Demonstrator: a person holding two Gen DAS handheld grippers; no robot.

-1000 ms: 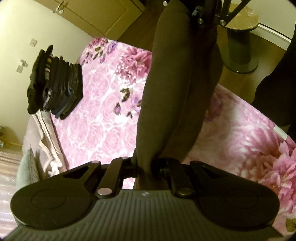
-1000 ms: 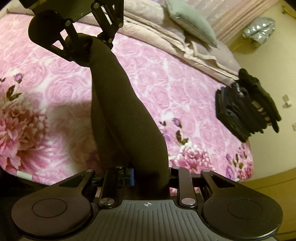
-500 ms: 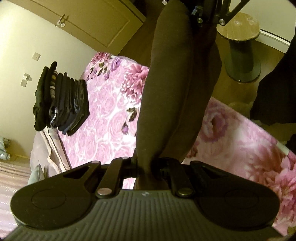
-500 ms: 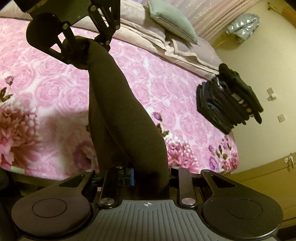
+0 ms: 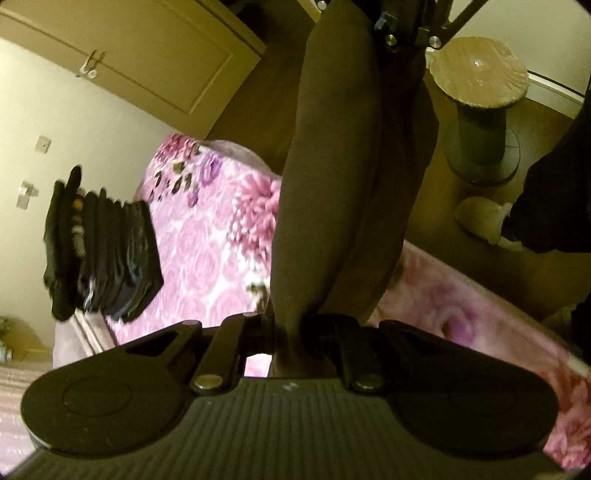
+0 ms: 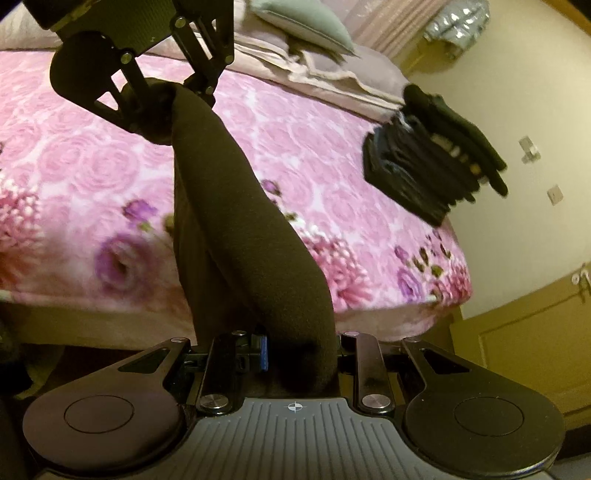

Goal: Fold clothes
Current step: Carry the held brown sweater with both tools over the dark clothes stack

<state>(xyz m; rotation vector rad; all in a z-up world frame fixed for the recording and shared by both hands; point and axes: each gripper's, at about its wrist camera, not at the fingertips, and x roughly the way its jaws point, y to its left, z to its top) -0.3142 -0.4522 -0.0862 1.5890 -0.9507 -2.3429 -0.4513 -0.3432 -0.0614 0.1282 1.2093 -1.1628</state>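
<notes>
The left tool is closed on one end of a long dark brown knitted garment, and the right tool is clamped on the other end of the same cloth. The garment is stretched in the air between the two tools, above the bed with the pink rose-patterned cover. It hangs folded in two layers, and the lower layer sags a little under the upper one.

In the left wrist view the cloth goes from the tool at 6 o'clock up to 12 o'clock, where the metal links of the right tool pinch it. In the right wrist view the cloth runs from 6 o'clock toward 11 o'clock, where the left tool holds its far end.

A stack of folded dark clothes lies on the bed cover near its edge, at 2 o'clock in the right wrist view and at 9 o'clock in the left one. A grey-green pillow lies at the head of the bed at 12 o'clock. On the wooden floor, at 1 o'clock in the left wrist view, stands a small round stool with a dark pedestal. A dark sleeve of the person shows at 3 o'clock.
</notes>
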